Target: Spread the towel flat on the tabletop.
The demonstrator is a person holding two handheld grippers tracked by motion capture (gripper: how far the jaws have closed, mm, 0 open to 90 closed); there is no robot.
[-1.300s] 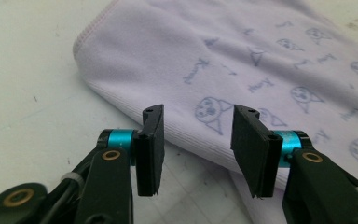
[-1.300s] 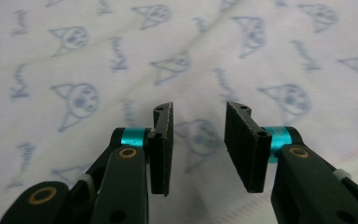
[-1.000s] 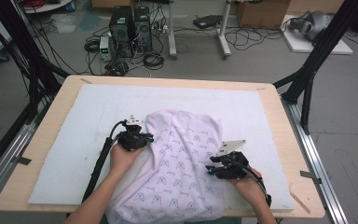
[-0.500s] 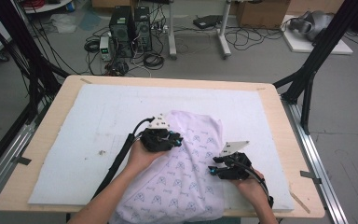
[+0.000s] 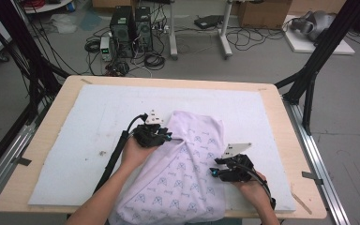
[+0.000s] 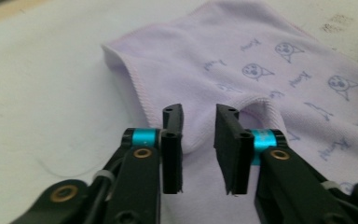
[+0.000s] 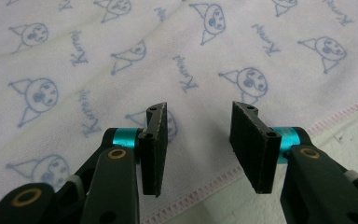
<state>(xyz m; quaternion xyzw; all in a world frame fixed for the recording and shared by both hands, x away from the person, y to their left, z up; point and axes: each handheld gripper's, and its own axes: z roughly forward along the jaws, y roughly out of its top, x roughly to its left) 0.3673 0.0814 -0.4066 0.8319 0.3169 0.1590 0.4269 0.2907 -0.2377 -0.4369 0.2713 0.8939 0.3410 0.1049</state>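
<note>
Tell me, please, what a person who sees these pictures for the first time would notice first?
The eye goes first to the lilac towel with small printed cartoon faces, lying rumpled on the white mat near the table's front edge. The left gripper sits at the towel's far left fold with jaws apart. The right gripper rests at its right hem, jaws open over the cloth.

Pale lilac towel (image 5: 183, 173) with blue cartoon-face print, white mat (image 5: 75, 136), light wooden table (image 5: 286, 117)
</note>
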